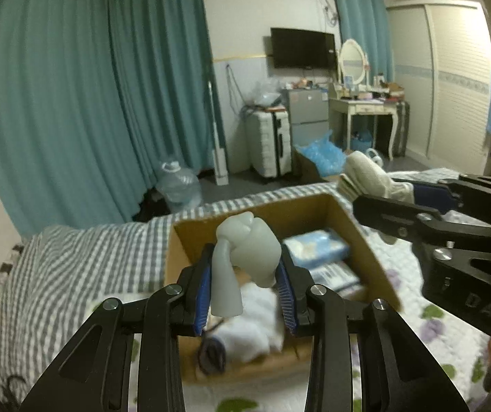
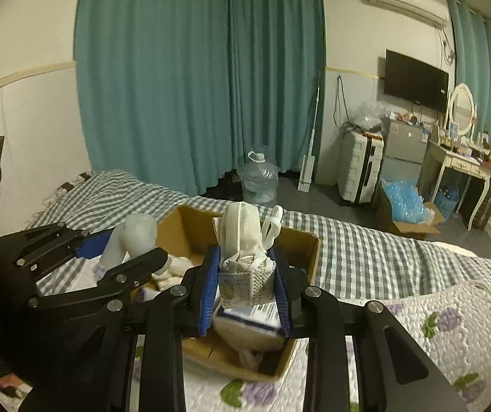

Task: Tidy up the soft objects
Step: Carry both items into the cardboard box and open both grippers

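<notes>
My left gripper [image 1: 245, 288] is shut on a pale grey rolled sock [image 1: 248, 250] and holds it over the open cardboard box [image 1: 362, 240] on the bed. My right gripper [image 2: 247, 285] is shut on a cream bundle of a face mask and cloth [image 2: 245, 243], also above the box [image 2: 300, 250]. The right gripper shows in the left wrist view [image 1: 413, 202] at the right, over the box's far corner. The left gripper shows in the right wrist view [image 2: 121, 243] at the left. Inside the box lie white fluffy cloth [image 1: 255, 322] and tissue packs [image 1: 317, 247].
The box sits on a bed with a grey checked sheet [image 1: 84, 261] and a flowered quilt [image 2: 444, 329]. Beyond the bed are teal curtains [image 2: 197, 79], a water jug [image 2: 259, 178], a suitcase [image 2: 358, 168] and a dressing table [image 2: 465, 161].
</notes>
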